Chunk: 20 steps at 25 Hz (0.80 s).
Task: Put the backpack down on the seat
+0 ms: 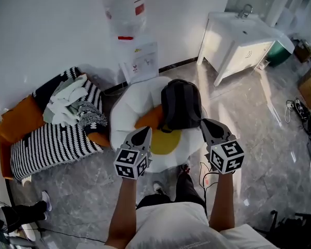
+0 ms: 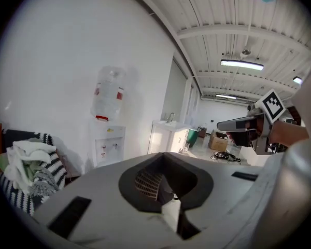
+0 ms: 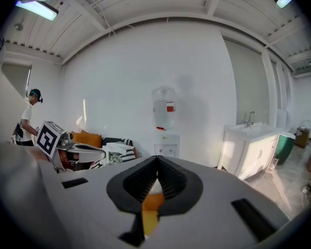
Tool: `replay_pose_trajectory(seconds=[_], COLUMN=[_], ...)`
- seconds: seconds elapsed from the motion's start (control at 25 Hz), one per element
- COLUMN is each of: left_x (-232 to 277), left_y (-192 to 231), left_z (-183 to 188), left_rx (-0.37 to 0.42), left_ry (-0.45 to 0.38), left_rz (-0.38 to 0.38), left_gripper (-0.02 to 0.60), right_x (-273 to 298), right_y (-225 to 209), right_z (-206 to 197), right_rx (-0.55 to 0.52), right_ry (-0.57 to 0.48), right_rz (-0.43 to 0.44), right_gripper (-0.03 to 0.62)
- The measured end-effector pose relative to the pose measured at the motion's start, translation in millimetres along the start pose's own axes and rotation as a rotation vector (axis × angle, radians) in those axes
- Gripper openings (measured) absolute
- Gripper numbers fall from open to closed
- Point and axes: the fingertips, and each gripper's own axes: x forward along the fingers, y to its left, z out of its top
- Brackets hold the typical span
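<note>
Grey marble-look floor, white wall behind. Landmark: egg-shaped seat [image 1: 125, 110], white and puffy w/ a yellow "yolk" at the front.

Backpack [image 1: 180, 105] sits on the seat, at its back-right part, upright-ish and slumped. It looks set down, so the task seems about done. An orange cushion [image 1: 147, 119] touches its left side.

Left gripper [image 1: 144, 133] hangs over the seat's front-left edge, jaws pressed together, nothing between them. Right gripper [image 1: 205, 124] is over the seat's front-right edge, just beside the backpack's lower corner and prob. not touching it. Its jaws are closed too, and empty.

Handling, as a guess: backpack is soft black fabric w/ a rounded top, so it would sag and fold rather than hold its shape. Weight is unknown, prob. moderate. It isn't slippery or fragile. Best hold is the top loop or the shoulder straps, but neither shows from here. The seat is plush, so the pack could tip.

Left of the seat: a striped b/w couch [image 1: 52, 144] w/ a heap of clothes [image 1: 67, 105]. Behind the seat: a water dispenser [image 1: 137, 58], hard plastic. Right-back of the seat: a white sink cabinet [image 1: 238, 40].
</note>
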Motion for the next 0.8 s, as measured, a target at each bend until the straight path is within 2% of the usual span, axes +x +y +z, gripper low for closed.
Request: replay_pose_trajectory(seconds=[0.4,0.56,0.8], left_x=[-51.2,-70.7,-89.3], left_y=[2.9,2.8,1.6], left_z=[62.9,90.0,113.4], left_rx=[0.089,0.146,0.189], left_ry=[-0.11,-0.154,-0.196], left_rz=[0.036,0.052,0.061], left_gripper=[-0.011,-0.011,-0.011], right_x=[-25.4,-32.6,-36.5], right_y=[49.9,65.0,86.9], right_z=[50.4,76.8,103.5], right_rx=[-0.142,-0.178,-0.212], right_ry=[-0.065,-0.116,-0.17], right_rz=[0.061,0.082,0.126], right_gripper=[0.005,0.005,0.005])
